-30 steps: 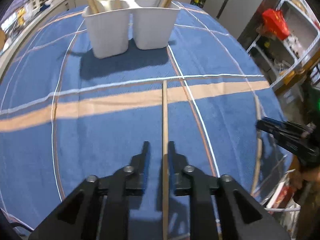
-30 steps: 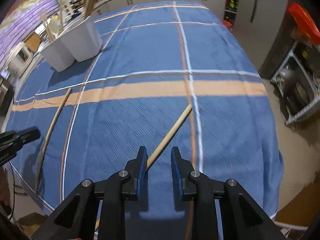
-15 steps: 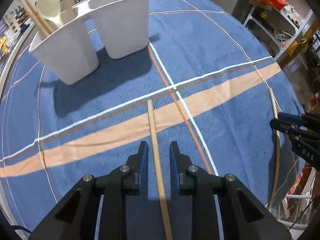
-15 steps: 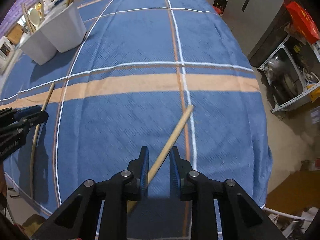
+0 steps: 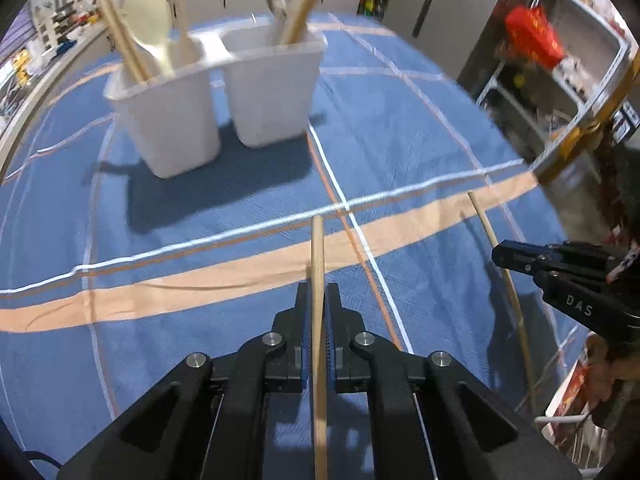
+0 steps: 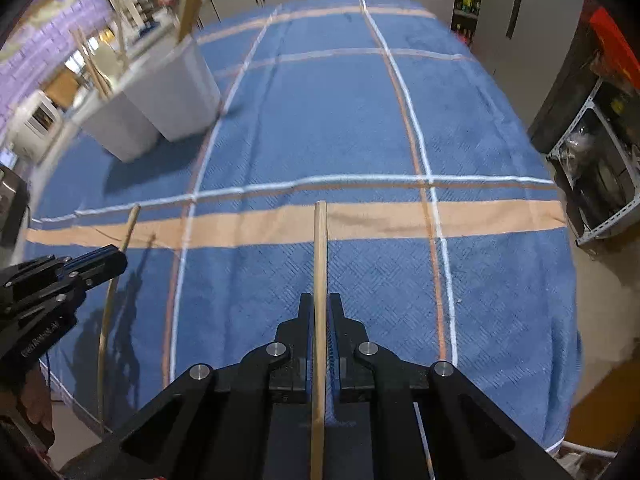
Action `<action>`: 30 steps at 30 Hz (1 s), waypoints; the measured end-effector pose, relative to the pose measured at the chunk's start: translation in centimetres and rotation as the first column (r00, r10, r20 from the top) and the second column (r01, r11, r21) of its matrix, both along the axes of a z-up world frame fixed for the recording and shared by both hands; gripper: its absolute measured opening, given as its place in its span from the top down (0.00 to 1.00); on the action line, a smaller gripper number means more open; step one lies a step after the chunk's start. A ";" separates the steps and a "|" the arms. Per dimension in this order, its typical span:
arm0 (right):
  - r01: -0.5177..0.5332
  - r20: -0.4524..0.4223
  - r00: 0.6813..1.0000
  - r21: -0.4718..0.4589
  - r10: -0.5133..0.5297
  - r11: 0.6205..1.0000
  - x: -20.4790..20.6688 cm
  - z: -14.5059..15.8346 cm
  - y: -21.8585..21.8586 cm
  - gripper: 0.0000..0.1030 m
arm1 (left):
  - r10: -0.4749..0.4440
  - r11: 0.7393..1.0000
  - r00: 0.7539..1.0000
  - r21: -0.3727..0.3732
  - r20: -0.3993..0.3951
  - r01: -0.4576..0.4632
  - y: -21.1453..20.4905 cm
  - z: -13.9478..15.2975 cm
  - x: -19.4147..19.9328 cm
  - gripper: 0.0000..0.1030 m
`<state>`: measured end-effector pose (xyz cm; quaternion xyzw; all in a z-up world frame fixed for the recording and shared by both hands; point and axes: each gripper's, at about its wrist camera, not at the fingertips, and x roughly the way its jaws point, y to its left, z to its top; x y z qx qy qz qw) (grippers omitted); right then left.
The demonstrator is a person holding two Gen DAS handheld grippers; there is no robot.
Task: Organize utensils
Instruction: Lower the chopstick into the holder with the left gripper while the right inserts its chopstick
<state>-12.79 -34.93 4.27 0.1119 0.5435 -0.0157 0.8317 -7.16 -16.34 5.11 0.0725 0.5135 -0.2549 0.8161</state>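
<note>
A wooden stick point(image 5: 318, 280) was clamped in the left gripper point(image 5: 318, 300), long axis pointing straight ahead; another stick point(image 6: 320, 260) was pinched likewise by the right gripper point(image 6: 320, 308). Beyond, ahead-left, the white holders point(image 5: 208, 100) were nearer the left gripper.

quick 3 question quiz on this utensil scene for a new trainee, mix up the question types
1. True or false: the left gripper is shut on a wooden stick.
2. Multiple choice: what does the right gripper hold? A) a spoon B) a wooden stick C) nothing
3. Fill in: the two white bins stand side by side on a blue striped ____.

Key: 1. true. 2. B. 3. cloth. Each gripper grips its own stick between its jaws; the bins already hold upright utensils, including a pale spoon.
</note>
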 end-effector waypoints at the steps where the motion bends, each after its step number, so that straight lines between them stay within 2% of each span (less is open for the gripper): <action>1: -0.004 0.037 0.999 0.018 0.004 1.000 -0.4 0.7 -0.1 0.94 | 0.005 1.000 1.000 -0.010 0.016 -0.005 0.2 0.6 -0.4 0.94; 9: -0.006 0.245 0.970 0.027 -0.001 1.000 -3.9 5.2 1.1 0.94 | 0.061 0.994 0.990 -0.099 0.127 -0.048 2.9 5.2 -3.1 0.94; 19: -0.015 0.384 0.923 0.084 -0.019 0.996 -6.4 9.4 1.7 0.94 | 0.150 0.974 0.967 -0.200 0.208 -0.108 6.5 9.8 -5.8 0.94; 23: -0.026 0.432 0.901 0.096 -0.018 0.995 -5.8 10.9 2.1 0.94 | 0.208 0.957 0.943 -0.252 0.259 -0.141 8.3 12.7 -5.5 0.94; 30: -0.044 0.537 0.843 0.143 -0.040 0.989 -2.2 15.2 2.7 0.94 | 0.305 0.926 0.874 -0.333 0.378 -0.179 10.4 18.4 -1.8 0.94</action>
